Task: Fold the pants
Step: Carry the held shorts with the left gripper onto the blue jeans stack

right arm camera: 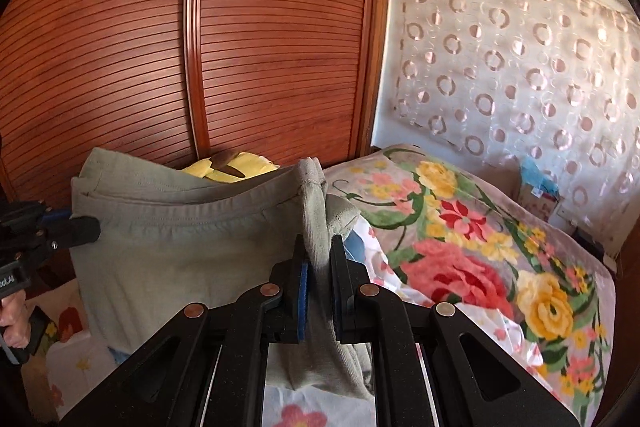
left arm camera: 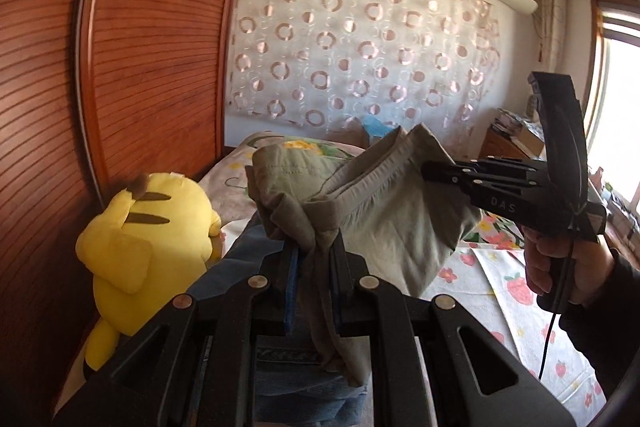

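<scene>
Grey-green pants point(left arm camera: 384, 223) hang in the air over the bed, stretched between my two grippers. In the left wrist view my left gripper point(left arm camera: 314, 259) is shut on a bunched corner of the fabric, which drapes down between the fingers. The right gripper point(left arm camera: 430, 171), held by a hand, pinches the other end of the waistband at the right. From the right wrist camera, my right gripper point(right arm camera: 318, 267) is shut on a fold of the pants point(right arm camera: 180, 239), and the left gripper point(right arm camera: 86, 229) clamps the far end at the left edge.
A yellow plush toy point(left arm camera: 136, 243) sits against the wooden wardrobe doors point(right arm camera: 248, 47). A floral blanket point(right arm camera: 472, 251) covers the bed's head end, and a flowered sheet point(left arm camera: 516, 291) lies below. Blue jeans point(left arm camera: 248, 247) lie under the left gripper. A curtain with rings point(left arm camera: 360, 47) hangs behind.
</scene>
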### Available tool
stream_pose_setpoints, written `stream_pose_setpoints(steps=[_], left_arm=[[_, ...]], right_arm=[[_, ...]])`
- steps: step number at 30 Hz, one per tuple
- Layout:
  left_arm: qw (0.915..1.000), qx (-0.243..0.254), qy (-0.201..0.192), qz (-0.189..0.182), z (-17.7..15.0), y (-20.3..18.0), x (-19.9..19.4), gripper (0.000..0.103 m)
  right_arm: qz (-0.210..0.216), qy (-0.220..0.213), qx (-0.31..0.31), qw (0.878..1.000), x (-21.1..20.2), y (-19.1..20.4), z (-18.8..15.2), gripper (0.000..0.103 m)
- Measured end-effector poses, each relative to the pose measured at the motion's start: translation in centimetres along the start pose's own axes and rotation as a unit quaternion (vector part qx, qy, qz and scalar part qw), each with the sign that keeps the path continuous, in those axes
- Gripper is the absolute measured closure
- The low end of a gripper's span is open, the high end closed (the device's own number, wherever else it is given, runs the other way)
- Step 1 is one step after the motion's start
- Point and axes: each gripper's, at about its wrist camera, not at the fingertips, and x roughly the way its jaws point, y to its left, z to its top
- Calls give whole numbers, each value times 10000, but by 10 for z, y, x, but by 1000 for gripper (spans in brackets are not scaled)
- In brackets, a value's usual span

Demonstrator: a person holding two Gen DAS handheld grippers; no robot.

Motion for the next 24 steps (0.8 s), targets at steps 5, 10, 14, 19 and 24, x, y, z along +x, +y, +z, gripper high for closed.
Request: stream_pose_setpoints(steps=[5, 10, 14, 19, 24], left_arm=[[9997, -195, 86, 157, -9, 15, 11, 89], [9987, -383, 188, 267, -18, 28, 13, 89], [9978, -499, 289, 333, -25, 33, 15, 89], [9977, -458, 348, 355, -28, 35, 16, 88], [9975, -526, 396, 261, -29, 36, 12, 85]], right_arm=[[296, 89, 20, 9995, 33, -7, 13, 94], [496, 158, -13, 9986, 67, -12, 25, 94], [560, 250, -102, 9981, 86, -11, 29, 94], [565, 292, -6, 9980, 100, -9, 28, 94], [524, 387, 309, 9974, 99, -13, 26, 85]])
